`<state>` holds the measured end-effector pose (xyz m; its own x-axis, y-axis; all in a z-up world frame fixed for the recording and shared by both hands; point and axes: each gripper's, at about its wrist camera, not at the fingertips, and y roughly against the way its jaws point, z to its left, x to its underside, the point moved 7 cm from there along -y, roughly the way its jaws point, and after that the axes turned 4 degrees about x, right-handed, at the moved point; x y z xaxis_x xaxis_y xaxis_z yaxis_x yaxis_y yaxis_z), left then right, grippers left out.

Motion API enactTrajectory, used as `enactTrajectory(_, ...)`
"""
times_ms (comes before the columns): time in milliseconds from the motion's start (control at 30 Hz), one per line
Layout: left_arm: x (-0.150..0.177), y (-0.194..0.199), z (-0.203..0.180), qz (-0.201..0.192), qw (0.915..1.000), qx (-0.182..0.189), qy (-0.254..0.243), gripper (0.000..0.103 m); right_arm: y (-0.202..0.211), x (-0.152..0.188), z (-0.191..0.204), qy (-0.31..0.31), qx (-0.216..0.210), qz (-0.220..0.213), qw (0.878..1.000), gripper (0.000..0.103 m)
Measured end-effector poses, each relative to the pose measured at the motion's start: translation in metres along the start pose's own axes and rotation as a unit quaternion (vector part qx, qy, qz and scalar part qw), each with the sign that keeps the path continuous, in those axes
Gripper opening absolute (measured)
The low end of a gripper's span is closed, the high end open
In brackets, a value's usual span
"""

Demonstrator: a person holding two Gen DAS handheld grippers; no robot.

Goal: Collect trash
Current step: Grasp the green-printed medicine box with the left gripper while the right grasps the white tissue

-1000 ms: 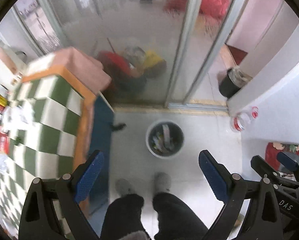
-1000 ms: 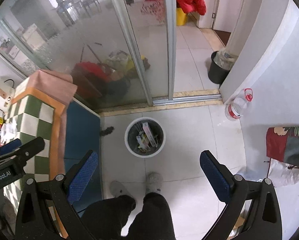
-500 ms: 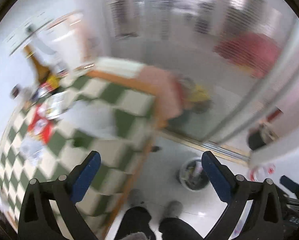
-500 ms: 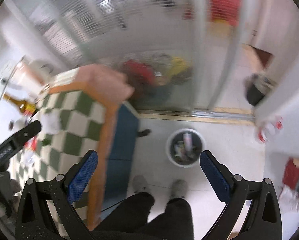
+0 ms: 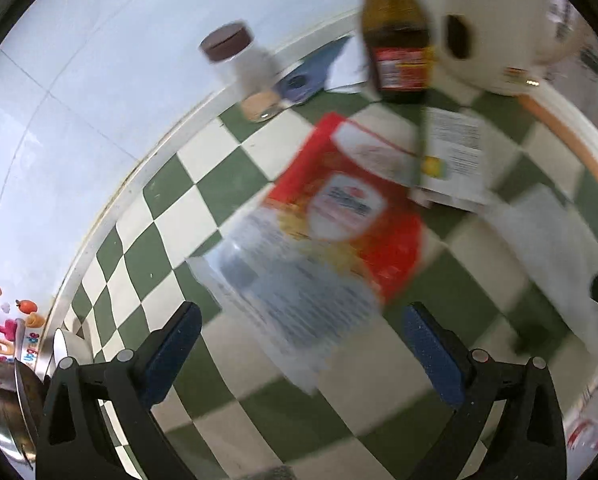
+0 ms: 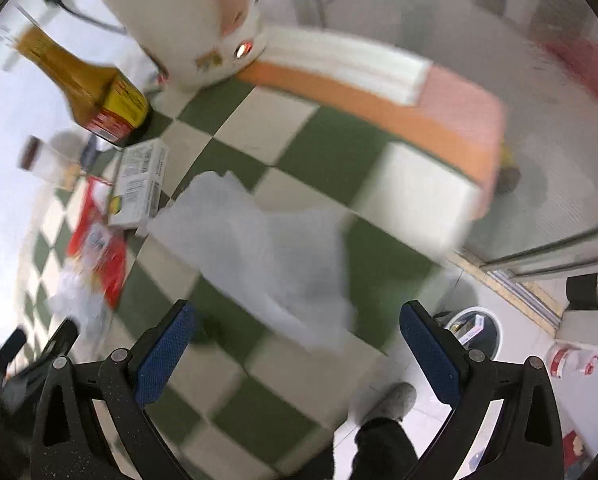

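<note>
A red and clear plastic wrapper point(image 5: 319, 232) lies flat on the green-and-white checked tabletop point(image 5: 171, 200). My left gripper point(image 5: 299, 344) hangs open just above its near end, nothing between the fingers. A small white carton point(image 5: 455, 160) lies beyond the wrapper. In the right wrist view a crumpled white tissue point(image 6: 267, 252) lies on the same tabletop point(image 6: 331, 140), and my right gripper point(image 6: 295, 344) stands open over its near edge. The wrapper point(image 6: 99, 248) and the carton point(image 6: 139, 184) show at the left there. The white trash bin point(image 6: 487, 330) stands on the floor past the table's edge.
A brown sauce bottle point(image 5: 395, 36), a jar with a brown lid point(image 5: 239, 64) and a white appliance point(image 5: 491, 24) stand at the table's back by the wall. A metal pot point(image 5: 15, 396) sits at the left. Glass doors point(image 6: 499, 40) and a foot point(image 6: 395, 400) lie to the right.
Both views swung from the floor and trash bin leftward onto the checked table. The wrapper now lies under my left gripper and the tissue under my right. Both grippers stay open.
</note>
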<state>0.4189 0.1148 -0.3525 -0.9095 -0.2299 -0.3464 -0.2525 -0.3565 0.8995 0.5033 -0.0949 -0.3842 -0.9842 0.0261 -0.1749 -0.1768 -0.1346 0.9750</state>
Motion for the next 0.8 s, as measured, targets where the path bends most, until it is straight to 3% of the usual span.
enactTrajectory(100, -0.012, -0.018, 0.012, 0.011, 0.9998, 0.001, 0.016, 0.103, -0.03, -0.01, 0.022, -0.007, 0.018, 0.021, 1.0, 0.102)
enactTrajectory(167, -0.022, -0.026, 0.013, 0.016, 0.9997, 0.007, 0.02, 0.103, -0.04, -0.014, 0.032, -0.005, 0.051, 0.003, 0.999, 0.096)
enactTrajectory(267, -0.039, -0.031, 0.002, 0.017, 0.9994, 0.026, 0.014, 0.103, -0.038, -0.018, 0.041, 0.022, 0.083, -0.048, 0.995, 0.073)
enactTrajectory(300, -0.047, -0.032, -0.005, 0.016, 0.9992, 0.036, 0.008, 0.103, -0.034, -0.02, 0.044, 0.035, 0.081, -0.07, 0.994, 0.047)
enactTrajectory(333, -0.056, -0.032, -0.013, 0.016, 0.9987, 0.049, 0.0, 0.103, -0.033, -0.021, 0.044, 0.04, 0.081, -0.075, 0.993, 0.008)
enactTrajectory(367, -0.063, -0.033, -0.021, 0.016, 0.9979, 0.062, -0.006, 0.103, -0.034, -0.023, 0.04, 0.036, 0.071, -0.072, 0.994, 0.003)
enactTrajectory(500, -0.085, -0.041, -0.07, 0.036, 0.9892, 0.135, -0.046, 0.103, -0.031, -0.033, 0.003, -0.021, 0.056, -0.071, 0.996, 0.003)
enactTrajectory(633, -0.098, -0.057, -0.108, 0.048, 0.9831, 0.147, -0.097, 0.1, -0.028, -0.041, -0.039, -0.071, 0.056, -0.069, 0.994, 0.003)
enactTrajectory(667, -0.1, -0.062, -0.116, 0.05, 0.9824, 0.142, -0.11, 0.096, -0.028, -0.043, -0.046, -0.078, 0.057, -0.07, 0.993, 0.003)
enactTrajectory(733, -0.1, -0.068, -0.124, 0.056, 0.9809, 0.136, -0.127, 0.066, -0.025, -0.043, -0.06, -0.092, 0.06, -0.074, 0.991, 0.003)
enactTrajectory(800, -0.103, -0.065, -0.124, 0.043, 0.9814, 0.139, -0.125, 0.064, -0.02, -0.047, -0.077, -0.109, 0.056, -0.078, 0.989, 0.003)
